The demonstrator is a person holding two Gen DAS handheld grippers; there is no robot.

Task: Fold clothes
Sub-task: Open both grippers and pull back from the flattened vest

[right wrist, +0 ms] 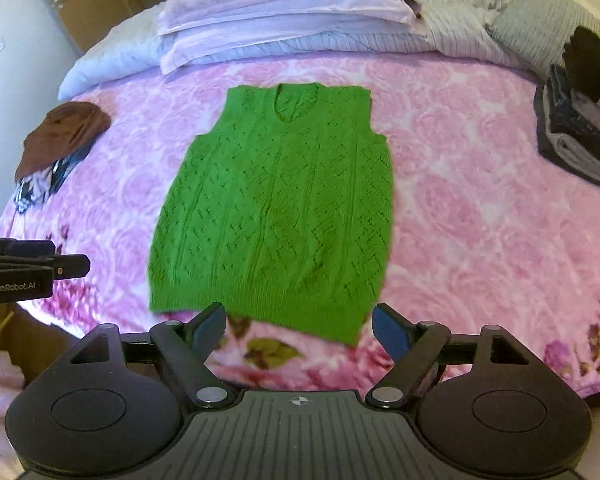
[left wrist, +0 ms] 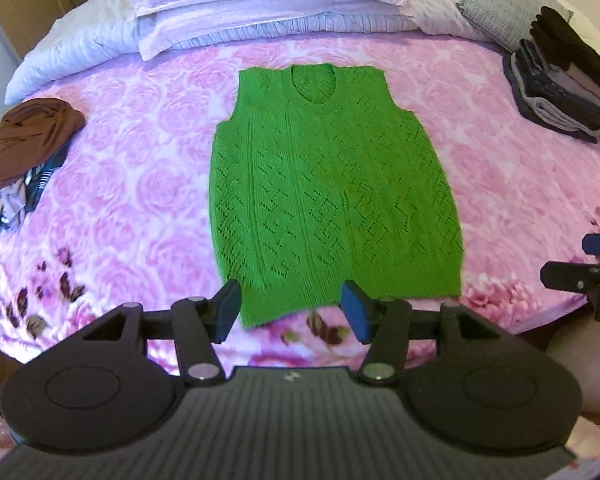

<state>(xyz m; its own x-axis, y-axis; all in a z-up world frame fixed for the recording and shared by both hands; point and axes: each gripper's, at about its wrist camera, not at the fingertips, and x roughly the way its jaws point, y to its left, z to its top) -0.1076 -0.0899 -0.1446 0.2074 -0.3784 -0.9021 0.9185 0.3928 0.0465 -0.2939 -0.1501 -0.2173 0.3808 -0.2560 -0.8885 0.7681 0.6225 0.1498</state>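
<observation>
- Nearest in the left wrist view, the left gripper (left wrist: pixel 291 312) has its jaws spread wide with nothing between them; its blue pads (left wrist: pixel 227 310) hang just over the near hem of the green vest (left wrist: pixel 332 196), and whether they touch the knit cannot be told.
- In the right wrist view, the right gripper (right wrist: pixel 299 328) is likewise spread wide and empty, poised above the near right corner of the vest's hem.
- Each gripper shows at the edge of the other's view: the right one at the far right side, the left one at the left side bearing white lettering.
- The green vest lies flat, front up, in the middle of the bed (left wrist: pixel 140 200), hem toward the grippers and neckline toward the pillows, on a pink rose-patterned blanket.
- Left of the vest and well apart from it, a brown garment (left wrist: pixel 28 140) sits crumpled on top of a striped dark-and-white cloth (left wrist: pixel 16 200).
- To the right, near the bed's edge, stands a stack of folded clothes (left wrist: pixel 560 80) in dark and grey tones, a black piece on top.
- Farthest back, pale lilac pillows (left wrist: pixel 268 4) are piled at the head of the bed, with a grey cushion (left wrist: pixel 508 0) beside them on the right.
</observation>
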